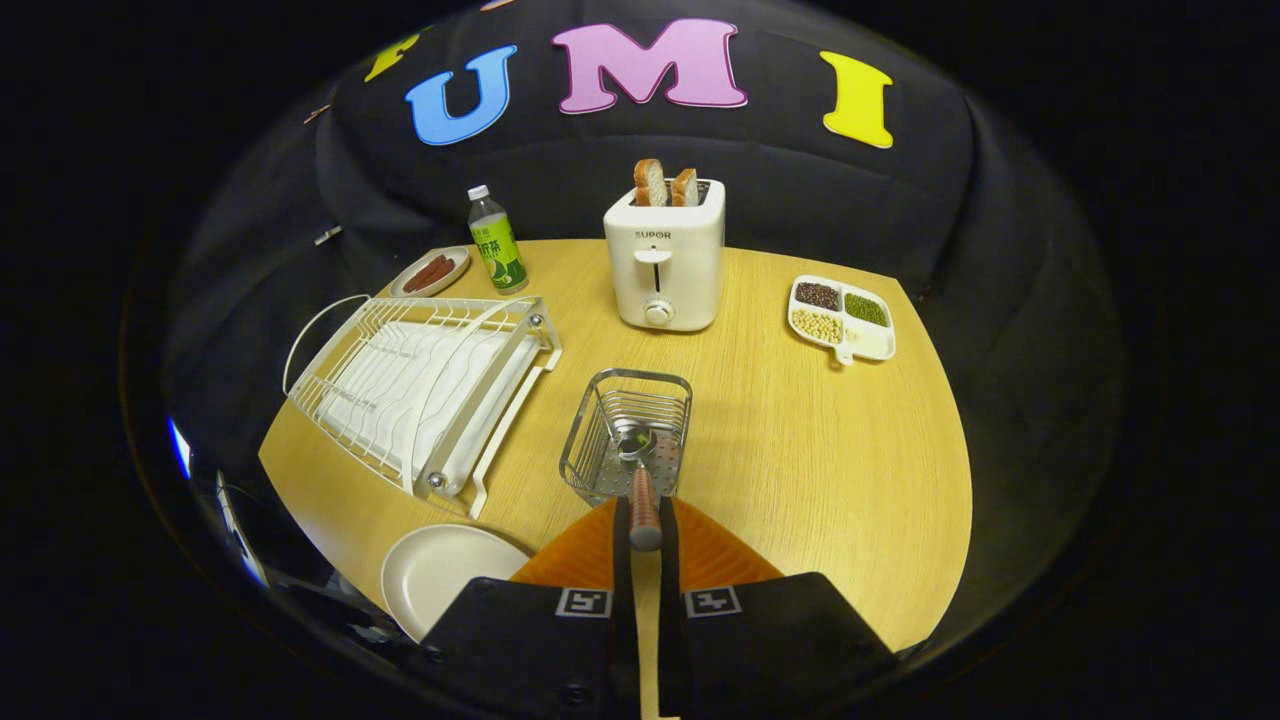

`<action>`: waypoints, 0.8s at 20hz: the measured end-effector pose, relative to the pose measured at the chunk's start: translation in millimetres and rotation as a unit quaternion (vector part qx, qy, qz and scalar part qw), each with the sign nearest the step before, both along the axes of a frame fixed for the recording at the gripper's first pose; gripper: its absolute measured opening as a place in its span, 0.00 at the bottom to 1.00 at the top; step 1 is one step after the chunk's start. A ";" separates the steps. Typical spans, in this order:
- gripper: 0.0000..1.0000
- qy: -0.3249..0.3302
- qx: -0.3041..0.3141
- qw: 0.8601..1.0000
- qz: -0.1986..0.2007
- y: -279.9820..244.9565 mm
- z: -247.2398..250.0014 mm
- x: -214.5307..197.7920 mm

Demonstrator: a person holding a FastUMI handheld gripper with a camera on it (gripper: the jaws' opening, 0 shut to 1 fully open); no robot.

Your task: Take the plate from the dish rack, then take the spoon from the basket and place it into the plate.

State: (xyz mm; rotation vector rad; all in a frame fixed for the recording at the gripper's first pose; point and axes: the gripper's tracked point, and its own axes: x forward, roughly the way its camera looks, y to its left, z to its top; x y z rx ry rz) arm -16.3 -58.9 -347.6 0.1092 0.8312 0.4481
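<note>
Closed on the spoon [640, 478], both fingers [621, 540] pressing the handle near its far end; gripper [646, 540] poised just short of the basket [626, 437]. Bowl of spoon down inside the basket, handle leaning out over the near rim toward the fingers. Basket of wire, standing mid-table [800, 450], between the dish rack [420, 385] and open tabletop.

Plate [440, 575] already out of the rack, lying flat at the near table edge, just beside the gripper on its left. Rack looks emptied of it.

Judged: plate step done, spoon step at the lift-out. Spoon likely light and stiff, metal bowl, handle smooth and rounded, so prone to swivel or slip between flat pads. Hold so far from the bowl leaves the heavy end hanging; firm squeeze advisable, and a straight lift to clear the wire rim before swinging left to the plate. Possible snag: bowl catching on basket wires and dragging the light basket along.

Beyond: toaster [663, 262] with bread, bottle [497, 240], small dish [431, 271], divided tray [842, 318] of beans, all well apart.
</note>
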 end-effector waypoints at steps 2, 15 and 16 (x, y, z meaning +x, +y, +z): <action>0.11 0.000 0.016 1.000 -0.004 -2.1 7.0 0.1; 0.11 -0.040 0.111 0.992 -0.038 -19.4 111.8 -76.5; 0.11 -0.035 0.115 0.992 -0.031 -14.5 114.2 -92.4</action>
